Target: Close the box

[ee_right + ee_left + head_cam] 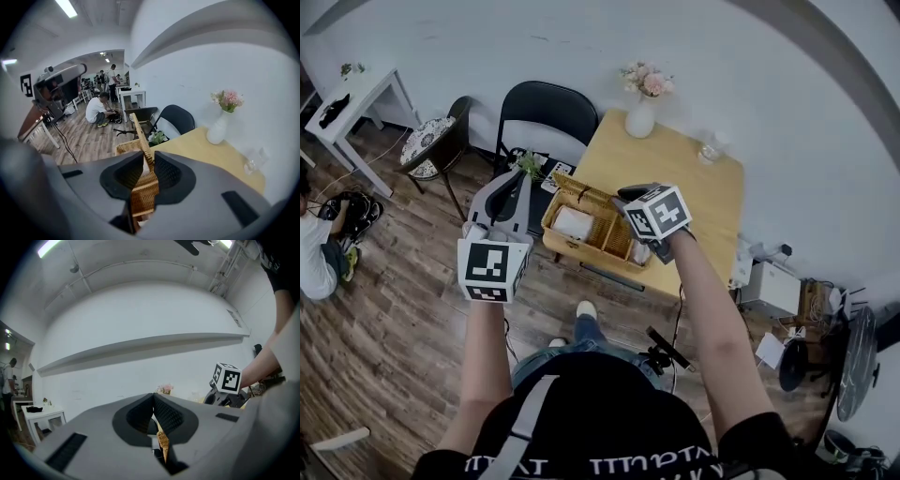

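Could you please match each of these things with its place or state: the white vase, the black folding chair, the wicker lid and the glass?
Things:
A. white vase
B. black folding chair
C. wicker lid
D. glass

Places or states:
1. clamped in the right gripper
2. holding pink flowers
3. clear, near the far right edge of the yellow table
4. on the wooden floor, beside the table

Pairs: A-2, B-4, C-1, D-3.
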Demonstrator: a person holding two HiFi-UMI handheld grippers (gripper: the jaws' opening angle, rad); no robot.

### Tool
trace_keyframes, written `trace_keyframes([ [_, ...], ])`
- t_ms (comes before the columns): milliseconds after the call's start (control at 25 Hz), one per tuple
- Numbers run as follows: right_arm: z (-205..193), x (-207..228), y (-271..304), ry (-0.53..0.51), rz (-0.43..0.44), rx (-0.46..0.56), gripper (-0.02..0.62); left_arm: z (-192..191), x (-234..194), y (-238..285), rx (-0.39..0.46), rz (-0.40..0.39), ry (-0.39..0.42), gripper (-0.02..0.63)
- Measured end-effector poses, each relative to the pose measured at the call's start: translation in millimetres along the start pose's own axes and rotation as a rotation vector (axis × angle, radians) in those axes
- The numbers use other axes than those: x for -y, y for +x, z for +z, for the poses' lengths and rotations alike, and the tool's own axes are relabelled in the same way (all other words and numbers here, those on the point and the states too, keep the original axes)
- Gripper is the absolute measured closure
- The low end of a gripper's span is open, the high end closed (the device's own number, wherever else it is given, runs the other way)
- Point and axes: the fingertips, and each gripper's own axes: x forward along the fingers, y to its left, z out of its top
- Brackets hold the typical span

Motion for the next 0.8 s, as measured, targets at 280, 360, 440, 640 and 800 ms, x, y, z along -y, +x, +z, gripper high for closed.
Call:
trace_keyframes([
  [280, -14, -24, 0, -0.016, 0.095, -0.067, 0.511, -5, 10, -5, -0.013, -0.021, -0.002, 0.594],
  [360, -20, -32, 2, -0.04, 0.115, -0.086, 0.511, -6, 10, -8, -0.014, -0.02, -0.009, 0.594],
  [440, -25, -40, 4, -0.054, 0.137, -0.104, 0.508, -5, 9, -11, -0.012, -0.017, -0.015, 0.594],
  [640, -38, -52, 9, -0.059, 0.174, -0.132, 0.504, -11, 9, -14, -0.027, -0.012, -0.035, 0.594],
  [800, -49, -62, 16, -0.058, 0.2, -0.154, 0.503, -20, 11, -17, -0.043, -0.013, -0.048, 0.594],
])
